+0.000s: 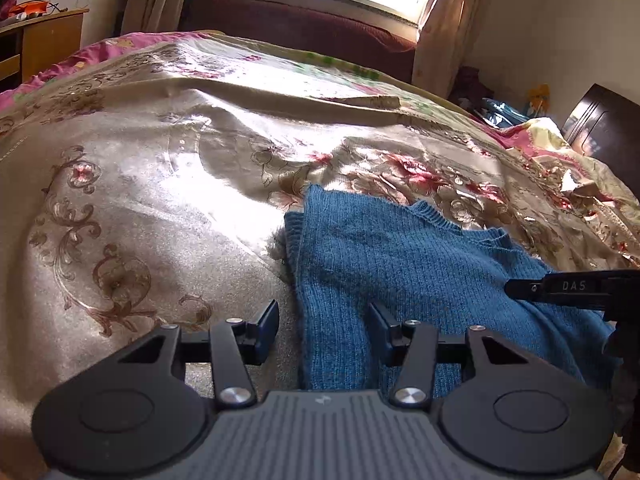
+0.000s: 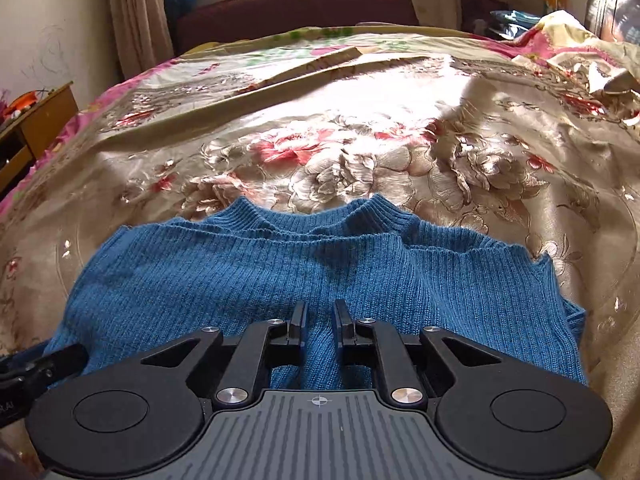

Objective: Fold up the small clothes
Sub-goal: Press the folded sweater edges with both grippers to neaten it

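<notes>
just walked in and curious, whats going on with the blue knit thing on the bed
A person is folding a small blue knit sweater on a bed covered by a floral bedspread, using a hand-held gripper in each hand. The right hand-held gripper sits low over the middle of the sweater, jaws nearly closed with knit fabric between them; whether it truly grips is hard to tell. The left hand-held gripper is open, straddling the sweater's left edge. The sweater already looks partly folded, with layers overlapping near the collar.
</notes>
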Demonstrator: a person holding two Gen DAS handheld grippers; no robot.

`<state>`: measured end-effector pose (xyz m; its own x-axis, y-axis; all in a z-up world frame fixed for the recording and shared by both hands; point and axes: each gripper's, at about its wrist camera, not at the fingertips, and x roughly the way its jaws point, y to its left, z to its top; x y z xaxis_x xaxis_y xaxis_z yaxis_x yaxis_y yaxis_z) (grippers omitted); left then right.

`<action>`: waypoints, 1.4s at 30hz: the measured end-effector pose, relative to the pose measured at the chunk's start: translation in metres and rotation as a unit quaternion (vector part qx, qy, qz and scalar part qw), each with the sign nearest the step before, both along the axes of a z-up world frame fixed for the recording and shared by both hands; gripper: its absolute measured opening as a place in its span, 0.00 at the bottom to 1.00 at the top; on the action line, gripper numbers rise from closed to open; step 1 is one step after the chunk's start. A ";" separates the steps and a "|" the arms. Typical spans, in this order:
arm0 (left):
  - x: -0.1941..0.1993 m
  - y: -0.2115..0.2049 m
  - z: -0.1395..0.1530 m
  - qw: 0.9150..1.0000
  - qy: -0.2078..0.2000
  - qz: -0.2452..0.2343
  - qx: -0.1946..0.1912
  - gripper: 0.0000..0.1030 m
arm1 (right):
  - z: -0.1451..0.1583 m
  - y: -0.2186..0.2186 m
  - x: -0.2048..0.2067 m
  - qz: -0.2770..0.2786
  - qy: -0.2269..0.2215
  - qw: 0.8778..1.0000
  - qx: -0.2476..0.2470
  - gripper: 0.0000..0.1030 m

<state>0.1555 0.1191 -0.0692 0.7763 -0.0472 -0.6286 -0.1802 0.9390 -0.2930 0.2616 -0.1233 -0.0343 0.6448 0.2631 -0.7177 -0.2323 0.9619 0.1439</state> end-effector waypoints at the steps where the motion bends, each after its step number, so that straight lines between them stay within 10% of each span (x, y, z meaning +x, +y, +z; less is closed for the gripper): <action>1: 0.000 0.001 -0.002 1.000 0.000 0.002 -0.004 0.51 | 0.004 -0.002 -0.001 -0.006 -0.001 1.000 0.006 0.14; 14: -0.002 -0.006 -0.002 1.000 -0.002 -0.004 0.011 0.52 | -0.001 -0.074 -0.010 -0.101 -0.007 0.995 0.025 0.16; 26: -0.003 -0.009 -0.003 1.000 0.000 -0.005 0.024 0.52 | -0.006 -0.094 -0.006 -0.113 -0.003 0.994 -0.006 0.17; 42: -0.049 -0.044 0.027 0.997 -0.003 0.017 0.070 0.52 | 0.006 -0.129 -0.043 -0.104 -0.042 0.991 0.077 0.21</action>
<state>0.1069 0.0749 -0.0423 0.7793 0.0670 -0.6231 -0.2112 0.9642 -0.1604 0.2182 -0.2520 -0.0286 0.7523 0.2203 -0.6209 -0.0495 0.9587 0.2802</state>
